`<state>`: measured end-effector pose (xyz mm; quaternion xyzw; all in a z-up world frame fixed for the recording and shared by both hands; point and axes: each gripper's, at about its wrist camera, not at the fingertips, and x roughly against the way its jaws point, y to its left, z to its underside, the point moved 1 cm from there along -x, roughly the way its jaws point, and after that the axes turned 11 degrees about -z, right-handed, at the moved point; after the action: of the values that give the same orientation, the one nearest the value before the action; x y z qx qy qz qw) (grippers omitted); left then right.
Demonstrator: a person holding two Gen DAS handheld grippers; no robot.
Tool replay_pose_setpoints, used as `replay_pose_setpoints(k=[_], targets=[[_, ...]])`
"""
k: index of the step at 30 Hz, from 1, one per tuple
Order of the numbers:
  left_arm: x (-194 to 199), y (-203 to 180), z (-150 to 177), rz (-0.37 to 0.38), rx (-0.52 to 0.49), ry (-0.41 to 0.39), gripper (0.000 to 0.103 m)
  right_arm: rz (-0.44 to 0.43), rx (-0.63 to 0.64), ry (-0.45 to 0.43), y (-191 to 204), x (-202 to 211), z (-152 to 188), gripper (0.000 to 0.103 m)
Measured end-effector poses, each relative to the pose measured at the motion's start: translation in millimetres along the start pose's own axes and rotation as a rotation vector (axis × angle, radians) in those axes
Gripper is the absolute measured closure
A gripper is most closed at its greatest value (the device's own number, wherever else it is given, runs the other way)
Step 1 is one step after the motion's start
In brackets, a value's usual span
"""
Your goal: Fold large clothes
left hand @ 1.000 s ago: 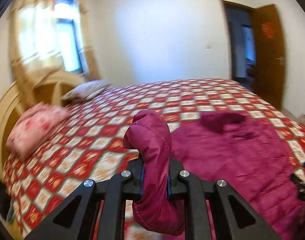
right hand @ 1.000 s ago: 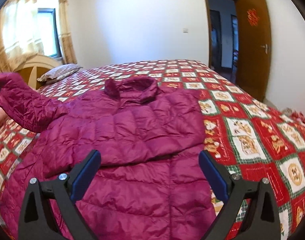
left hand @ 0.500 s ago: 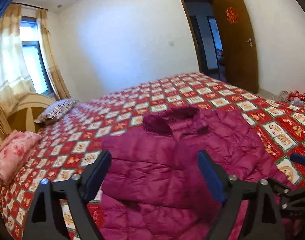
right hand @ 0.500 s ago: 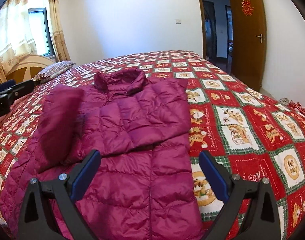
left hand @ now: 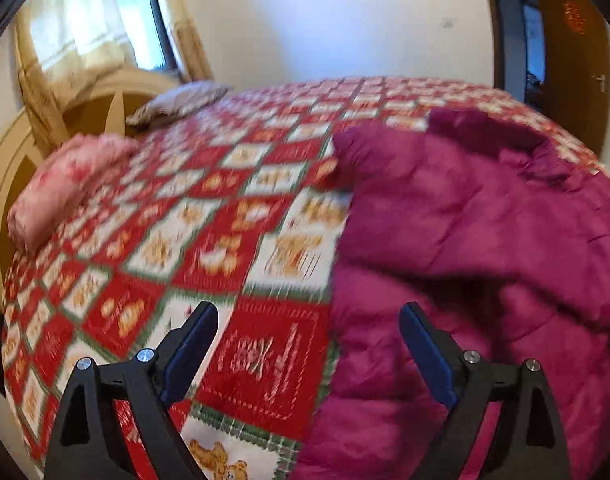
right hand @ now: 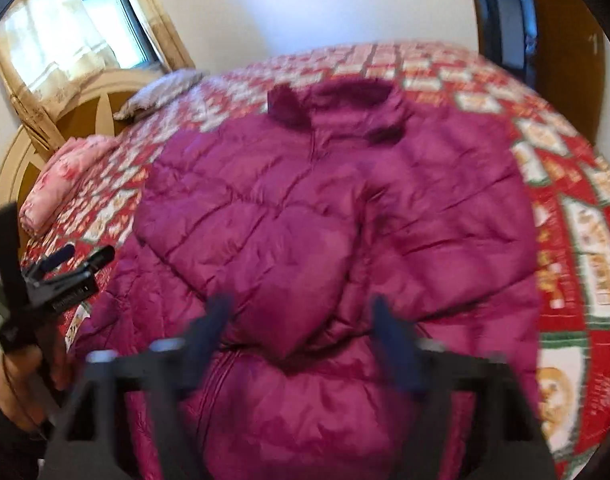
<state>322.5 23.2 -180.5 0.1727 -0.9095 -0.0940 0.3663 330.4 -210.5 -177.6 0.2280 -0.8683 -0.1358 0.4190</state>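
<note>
Magenta jacket (right hand: 329,216) lay on the bed (left hand: 233,240), collar far, both sleeves folded across its front, left tongs (left hand: 309,356) open over the quilt beside its left edge, right tongs (right hand: 301,344) open above its near half, empty.

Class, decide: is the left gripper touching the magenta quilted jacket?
Apart. The right wrist view shows the left gripper open over patterned bedspread, beside the magenta quilted jacket.

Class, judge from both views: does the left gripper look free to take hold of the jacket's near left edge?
Probably yes. The left gripper is open and holds nothing, and the jacket edge lies just beside it on the bedspread, with nothing between them.
</note>
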Motion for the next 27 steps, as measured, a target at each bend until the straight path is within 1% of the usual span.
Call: replay_pose_setpoints(k=[1, 2, 3, 4, 6, 9, 10, 12, 14, 15, 17, 18, 19, 21, 22, 23, 25, 27], targets=[[-7.4, 1.2, 3.7, 0.001, 0.0, 0.019, 0.011, 0.008, -0.014, 0.016, -2.7, -3.4, -1.8, 0.066], [-13.3, 1.8, 6.3, 0.002, 0.001, 0.035, 0.011, 0.016, -0.021, 0.004, -5.6, -0.7, -3.0, 0.07], [-18.1, 3.8, 9.0, 0.007, 0.006, 0.05, 0.011, 0.048, -0.018, -0.018, -8.5, 3.6, -6.7, 0.078], [-19.3, 4.2, 10.4, 0.017, 0.011, 0.055, 0.011, 0.076, -0.014, -0.028, -9.8, 8.0, -7.7, 0.082], [-20.8, 5.0, 11.8, 0.034, 0.006, 0.067, 0.011, 0.113, -0.026, -0.046, -16.8, 14.7, -11.4, 0.082], [-15.1, 8.3, 5.1, 0.059, -0.022, 0.086, 0.011, 0.135, 0.004, -0.025, -17.8, 14.6, -9.8, 0.082], [-9.5, 10.0, -1.1, 0.069, -0.025, 0.077, 0.011, 0.158, 0.02, -0.018, -16.8, 15.1, -8.5, 0.082], [7.0, 11.9, -17.8, 0.083, -0.031, 0.046, 0.011, 0.147, 0.028, -0.003, -17.0, 19.4, -5.6, 0.081], [26.9, 10.0, -40.3, 0.111, -0.036, -0.01, 0.011, 0.168, 0.031, -0.012, -17.1, 28.5, -8.4, 0.06], [33.4, 6.5, -49.4, 0.12, -0.041, -0.03, 0.011, 0.19, 0.03, -0.039, -15.2, 34.9, -10.7, 0.044], [45.0, -8.0, -70.0, 0.148, -0.051, -0.072, 0.011, 0.205, 0.019, -0.114, -11.9, 50.2, -17.5, 0.044], [47.9, -17.4, -77.1, 0.161, -0.053, -0.092, 0.011, 0.197, 0.016, -0.132, -9.6, 54.8, -21.5, 0.049], [49.0, -25.7, -81.4, 0.167, -0.052, -0.103, 0.011, 0.183, 0.016, -0.147, -5.5, 55.9, -27.8, 0.059], [42.3, -49.7, -86.8, 0.183, -0.046, -0.116, 0.011, 0.173, 0.02, -0.172, 0.5, 52.2, -37.9, 0.064], [38.4, -58.6, -87.6, 0.179, -0.047, -0.121, 0.011, 0.161, 0.016, -0.178, 1.5, 46.5, -42.4, 0.065], [30.3, -68.4, -86.5, 0.176, -0.045, -0.114, 0.011, 0.142, 0.011, -0.179, 1.3, 38.4, -46.0, 0.065], [6.9, -86.9, -80.7, 0.163, -0.052, -0.067, 0.011, 0.132, 0.013, -0.162, 0.0, 18.6, -49.7, 0.065], [-19.9, -100.8, -71.4, 0.143, -0.047, 0.007, 0.011, 0.138, 0.022, -0.133, -3.9, -3.2, -47.4, 0.067]])
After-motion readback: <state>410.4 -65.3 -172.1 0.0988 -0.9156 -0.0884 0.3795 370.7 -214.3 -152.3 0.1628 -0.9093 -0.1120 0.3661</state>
